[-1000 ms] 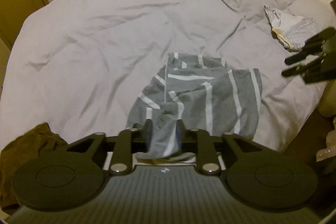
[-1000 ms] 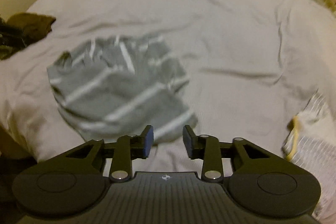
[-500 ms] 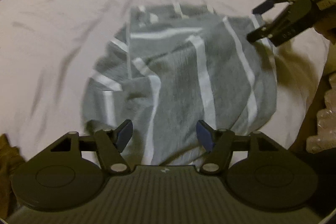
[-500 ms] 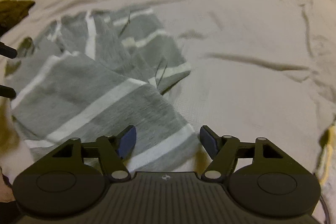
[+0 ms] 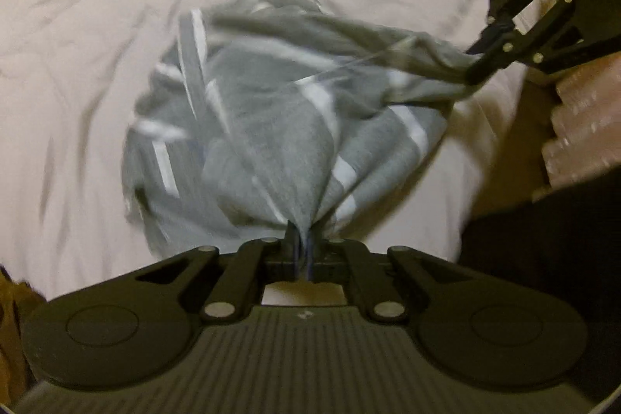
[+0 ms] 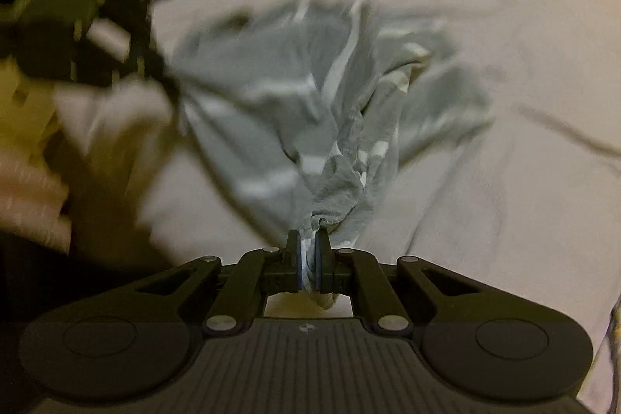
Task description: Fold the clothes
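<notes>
In the left wrist view, the left gripper, spread apart half a second earlier, was clamped on the grey white-striped cotton garment, lifted off the pale bedsheet. In the right wrist view, the right gripper, previously spread too, was likewise clamped on it.

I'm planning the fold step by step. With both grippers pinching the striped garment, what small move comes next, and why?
Probably draw the left gripper and right gripper apart. Both are shut on the garment, which bunches and sags between them over the bed; tension would spread it flat.
</notes>
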### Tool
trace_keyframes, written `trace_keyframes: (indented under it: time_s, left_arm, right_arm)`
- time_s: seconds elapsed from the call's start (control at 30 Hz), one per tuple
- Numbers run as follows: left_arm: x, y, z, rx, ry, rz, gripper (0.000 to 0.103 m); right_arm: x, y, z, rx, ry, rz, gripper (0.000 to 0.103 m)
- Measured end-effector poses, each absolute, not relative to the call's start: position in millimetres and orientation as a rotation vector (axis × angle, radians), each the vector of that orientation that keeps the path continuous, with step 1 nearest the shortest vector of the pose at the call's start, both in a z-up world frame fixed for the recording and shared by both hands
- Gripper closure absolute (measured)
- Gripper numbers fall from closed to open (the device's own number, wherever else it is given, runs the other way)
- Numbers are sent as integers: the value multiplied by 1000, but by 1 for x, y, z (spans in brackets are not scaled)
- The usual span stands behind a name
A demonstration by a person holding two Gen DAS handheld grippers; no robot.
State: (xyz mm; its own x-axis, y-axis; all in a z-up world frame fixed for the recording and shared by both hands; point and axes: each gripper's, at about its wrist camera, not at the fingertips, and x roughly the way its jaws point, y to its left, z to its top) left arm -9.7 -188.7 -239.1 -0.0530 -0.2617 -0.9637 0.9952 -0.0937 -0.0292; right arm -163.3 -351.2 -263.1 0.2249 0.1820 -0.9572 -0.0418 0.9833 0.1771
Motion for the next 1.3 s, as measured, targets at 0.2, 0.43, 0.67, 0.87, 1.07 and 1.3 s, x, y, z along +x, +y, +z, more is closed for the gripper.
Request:
trace_keyframes:
  time_s: [0.2, 0.43, 0.67, 0.87, 1.07, 1.3]
  left_arm:
    - [-20, -157, -251, 1112, 1048, -1410, 102]
    - [-12, -151, -245, 1086, 1023, -1387, 102]
    - [10, -117, -255, 1163, 1078, -1249, 103]
    - [33, -106, -247, 1116, 1075, -1168, 103]
    - [42, -144, -229, 993, 955, -1213, 90]
    - [21, -209, -219, 905, 855, -1374, 73]
  right_arm:
    - [-166, -364, -262, 225, 1335, 71, 67]
    - [-94, -385, -264, 321, 1155, -11, 39]
    - [-54, -393, -323, 417, 1204, -97, 39]
    - [-63, -402, -312, 490, 1198, -141, 97]
    - [-104, -433, -232, 365, 1015, -319, 101]
    - [-159, -487, -185, 293, 867, -697, 98]
